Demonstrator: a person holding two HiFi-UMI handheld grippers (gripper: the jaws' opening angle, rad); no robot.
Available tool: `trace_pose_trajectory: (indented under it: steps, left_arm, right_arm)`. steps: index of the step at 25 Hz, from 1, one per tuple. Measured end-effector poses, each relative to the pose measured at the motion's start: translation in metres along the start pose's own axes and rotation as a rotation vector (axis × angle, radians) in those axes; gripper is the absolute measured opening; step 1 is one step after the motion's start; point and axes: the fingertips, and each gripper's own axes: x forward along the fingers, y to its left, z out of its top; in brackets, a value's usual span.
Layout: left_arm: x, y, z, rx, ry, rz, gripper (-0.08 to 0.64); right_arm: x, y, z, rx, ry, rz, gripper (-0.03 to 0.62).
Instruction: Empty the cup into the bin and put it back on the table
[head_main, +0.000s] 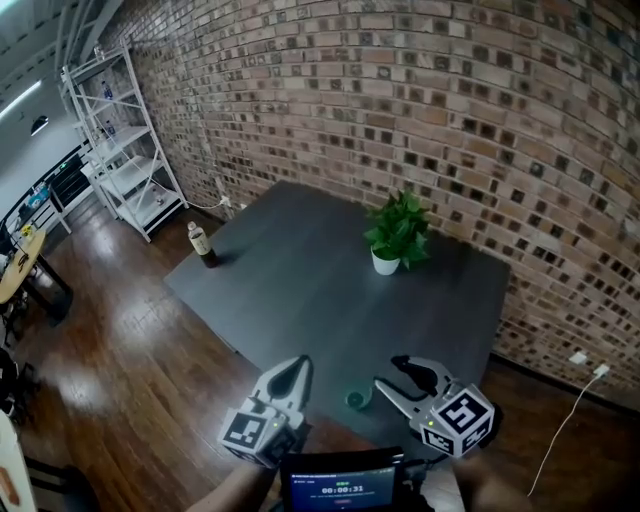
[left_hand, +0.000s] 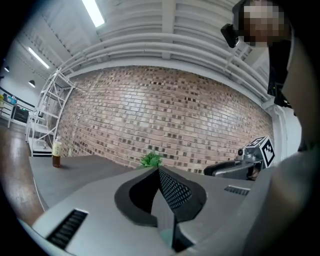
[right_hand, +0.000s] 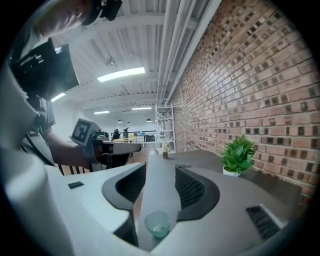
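A small translucent green cup (head_main: 356, 399) stands on the dark table (head_main: 300, 280) close to its near edge. In the right gripper view the cup (right_hand: 158, 223) sits low between my jaws, with a little something pale at its bottom. My right gripper (head_main: 388, 373) (right_hand: 160, 167) is partly open around it, and I see no pad pressing on the cup. My left gripper (head_main: 298, 365) (left_hand: 157, 170) hangs left of the cup, shut and empty. No bin shows in any view.
A potted green plant (head_main: 398, 235) stands at the table's far right, and a brown bottle (head_main: 203, 244) at its left corner. White metal shelves (head_main: 120, 150) line the brick wall. A cable runs over the wooden floor to a wall socket (head_main: 600, 371). A small screen (head_main: 343, 488) sits below me.
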Motion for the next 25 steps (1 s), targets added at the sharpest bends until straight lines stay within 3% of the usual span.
trace_pose_trajectory:
  steps: [1, 3, 8, 18, 25]
  left_arm:
    - [-0.002, 0.001, 0.000, -0.002, 0.006, 0.003, 0.008]
    - [-0.008, 0.005, 0.000, -0.022, 0.012, 0.015, 0.008]
    - [-0.015, 0.018, 0.002, -0.052, 0.008, 0.042, 0.008]
    - [-0.015, 0.010, 0.008, -0.037, 0.004, -0.023, 0.008]
    - [-0.016, 0.019, 0.010, -0.015, 0.017, -0.021, 0.008]
  right_arm:
    - [-0.003, -0.001, 0.003, 0.000, 0.000, -0.018, 0.158]
    - [-0.011, -0.005, 0.009, -0.007, -0.011, -0.069, 0.002]
    - [-0.022, -0.003, 0.020, 0.015, -0.045, -0.098, 0.000]
    - [-0.023, -0.004, 0.014, 0.055, -0.033, -0.136, 0.000]
    - [-0.020, 0.000, 0.018, 0.070, -0.042, -0.146, 0.000]
